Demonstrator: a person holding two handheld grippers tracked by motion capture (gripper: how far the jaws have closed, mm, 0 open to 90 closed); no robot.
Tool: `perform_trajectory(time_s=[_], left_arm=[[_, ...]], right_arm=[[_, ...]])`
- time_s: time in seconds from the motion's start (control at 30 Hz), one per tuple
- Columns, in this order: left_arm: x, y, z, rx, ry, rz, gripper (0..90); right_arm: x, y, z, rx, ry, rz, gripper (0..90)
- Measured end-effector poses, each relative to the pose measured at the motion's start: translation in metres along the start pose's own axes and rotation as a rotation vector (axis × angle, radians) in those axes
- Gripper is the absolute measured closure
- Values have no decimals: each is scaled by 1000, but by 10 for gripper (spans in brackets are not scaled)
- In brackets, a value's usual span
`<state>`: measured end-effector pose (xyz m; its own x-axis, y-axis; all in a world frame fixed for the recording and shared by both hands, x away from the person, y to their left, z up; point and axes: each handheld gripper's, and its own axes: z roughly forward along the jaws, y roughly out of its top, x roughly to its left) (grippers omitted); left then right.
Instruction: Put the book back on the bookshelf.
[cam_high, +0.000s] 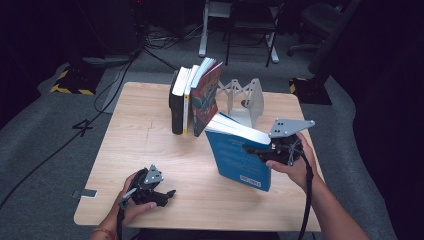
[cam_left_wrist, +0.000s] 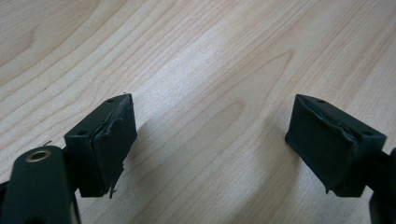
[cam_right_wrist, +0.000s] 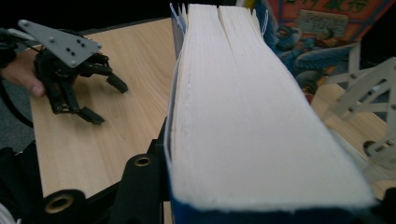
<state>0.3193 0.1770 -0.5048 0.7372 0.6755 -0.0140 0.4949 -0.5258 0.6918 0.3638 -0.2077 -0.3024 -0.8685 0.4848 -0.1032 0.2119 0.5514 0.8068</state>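
A thick blue paperback (cam_high: 239, 157) is tilted above the right half of the wooden table (cam_high: 140, 145), its white page block facing up. My right gripper (cam_high: 257, 151) is shut on it from the right side. In the right gripper view the page edge (cam_right_wrist: 243, 121) runs away between the jaws. My left gripper (cam_high: 162, 195) rests low on the table near the front left, held by a hand. It is open, and there is bare wood between its pads (cam_left_wrist: 107, 144). It also appears far off in the right gripper view (cam_right_wrist: 105, 100).
A row of upright books (cam_high: 192, 97) stands at the back centre, with a colourful-covered one (cam_right_wrist: 322, 28) leaning at its right end. A white perforated bookend (cam_high: 247, 100) stands just right of them. Cables, chair legs and grey carpet surround the table.
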Motion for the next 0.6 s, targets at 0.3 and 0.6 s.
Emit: perform_trajectory(time_s=[0.3, 0.6], left_arm=[[0, 1, 1, 3, 3, -3, 159], [0, 1, 1, 0, 4, -4, 159]], right_arm=[[-27, 4, -15, 27, -119, 37, 610], [-56, 11, -17, 10, -241, 87, 609]])
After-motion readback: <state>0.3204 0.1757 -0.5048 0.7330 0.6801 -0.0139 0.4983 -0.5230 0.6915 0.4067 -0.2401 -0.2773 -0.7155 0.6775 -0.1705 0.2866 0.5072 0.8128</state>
